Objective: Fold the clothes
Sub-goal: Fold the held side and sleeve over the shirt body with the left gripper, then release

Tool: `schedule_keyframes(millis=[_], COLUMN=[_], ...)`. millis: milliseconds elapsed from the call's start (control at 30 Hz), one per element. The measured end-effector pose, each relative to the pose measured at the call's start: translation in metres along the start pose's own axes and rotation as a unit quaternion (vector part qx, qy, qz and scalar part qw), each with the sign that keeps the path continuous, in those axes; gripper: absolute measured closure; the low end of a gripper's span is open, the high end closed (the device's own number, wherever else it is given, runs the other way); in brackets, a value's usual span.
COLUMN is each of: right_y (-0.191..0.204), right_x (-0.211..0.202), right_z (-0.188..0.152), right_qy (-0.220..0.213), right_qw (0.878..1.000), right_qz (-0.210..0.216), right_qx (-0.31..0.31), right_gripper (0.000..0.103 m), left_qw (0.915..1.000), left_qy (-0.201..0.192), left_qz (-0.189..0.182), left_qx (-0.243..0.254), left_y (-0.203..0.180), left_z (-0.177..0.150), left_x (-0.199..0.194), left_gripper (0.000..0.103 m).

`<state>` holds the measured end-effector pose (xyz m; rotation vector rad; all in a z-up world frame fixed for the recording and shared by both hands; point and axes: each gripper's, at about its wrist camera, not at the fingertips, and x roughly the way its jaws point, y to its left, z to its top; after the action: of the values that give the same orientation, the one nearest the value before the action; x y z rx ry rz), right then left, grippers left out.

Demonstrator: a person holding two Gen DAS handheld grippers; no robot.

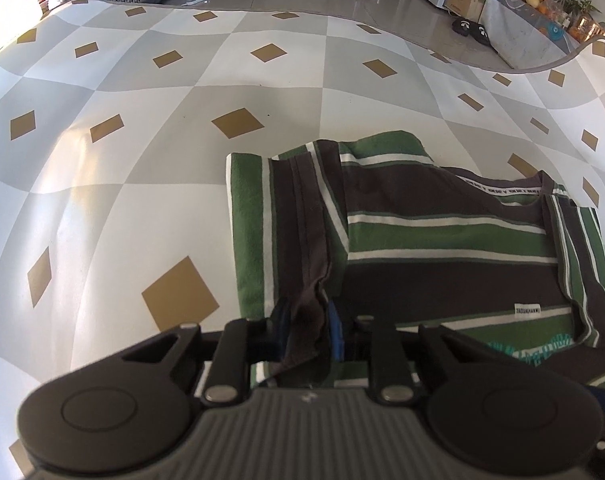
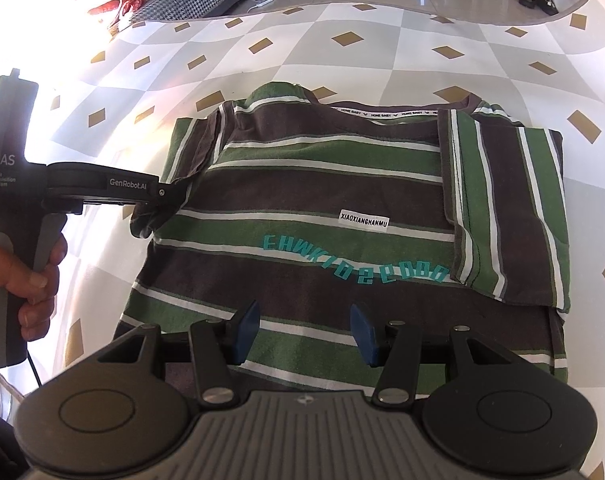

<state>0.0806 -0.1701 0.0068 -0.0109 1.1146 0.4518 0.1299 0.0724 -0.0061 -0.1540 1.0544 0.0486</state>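
The left claw [image 1: 308, 330] is pressed together on the dark hem of the shirt's sleeve [image 1: 302, 320], the cloth bunched between its blue pads [image 1: 336, 334]; the pad on the far side is mostly hidden by the fabric. In the right wrist view the same claw [image 2: 164, 196] comes in from the side, its tips buried in the sleeve fold, so the pinch itself cannot be seen there. A hand [image 2: 34, 280] grips its handle, cut off at the frame edge.

The right claw [image 2: 304, 330] is spread wide and holds nothing, its blue pads [image 2: 244, 330] above the shirt's lower stripes; whether they touch the cloth is hard to tell.

The striped shirt [image 2: 322, 184], green, brown and white, lies flat on the counter [image 2: 382, 48], which wears a checked cloth with gold diamonds. The sleeve [image 2: 502, 208] opposite the pinched one is already folded in over the body. Only the right wrist view shows the whole teal lettering [image 2: 354, 260] and the white label [image 2: 363, 220] beside it; the left wrist view catches just a scrap of lettering behind its own housing, and the label is too small to read there.

Beyond the counter, past the shirt's collar, a pair of slippers [image 1: 470, 28] sits on the floor.
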Motion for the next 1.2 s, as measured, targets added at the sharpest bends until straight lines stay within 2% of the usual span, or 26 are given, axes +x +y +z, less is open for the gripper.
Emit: schedule_keyframes(millis=[67,133,333,500,633,767,833,1067,1200], right_y=[0.0,0.0,-0.001,-0.001,0.0,0.0,0.0,0.0,0.0], right_x=[0.0,0.0,-0.001,-0.001,0.0,0.0,0.001,0.002,0.003], right_z=[0.0,0.0,0.0,0.0,0.0,0.0,0.0,-0.001,-0.001], right_qy=[0.0,-0.001,-0.001,-0.001,0.0,0.002,0.002,0.003,0.004], right_qw=[1.0,1.0,1.0,1.0,1.0,1.0,1.0,1.0,1.0], right_qz=[-0.001,-0.001,-0.001,-0.001,-0.001,-0.001,-0.002,-0.003,-0.003], right_qx=[0.0,0.001,0.003,0.003,0.002,0.001,0.001,0.001,0.001], right_gripper=[0.054,0.054,0.054,0.054,0.054,0.054,0.054,0.054,0.054], left_qw=[1.0,0.9998,0.9942,0.9904,0.9916,0.9961,0.9977,1.0,0.9997], left_qy=[-0.005,-0.011,-0.011,0.001,0.009,-0.01,-0.014,-0.003,0.0], left_qz=[-0.001,-0.005,-0.039,-0.036,-0.043,-0.034,-0.031,0.006,0.013], left_qx=[-0.006,-0.017,-0.099,-0.134,-0.122,-0.081,-0.058,-0.004,0.021], left_y=[0.002,0.004,0.023,0.036,0.033,0.017,0.008,-0.002,-0.007], left_z=[0.001,0.002,0.007,0.006,0.005,0.008,0.01,0.007,0.004], left_x=[-0.002,-0.004,-0.007,-0.001,0.001,-0.008,-0.01,0.001,0.006], left_gripper=[0.095,0.095,0.095,0.095,0.09,0.064,0.057,0.057,0.058])
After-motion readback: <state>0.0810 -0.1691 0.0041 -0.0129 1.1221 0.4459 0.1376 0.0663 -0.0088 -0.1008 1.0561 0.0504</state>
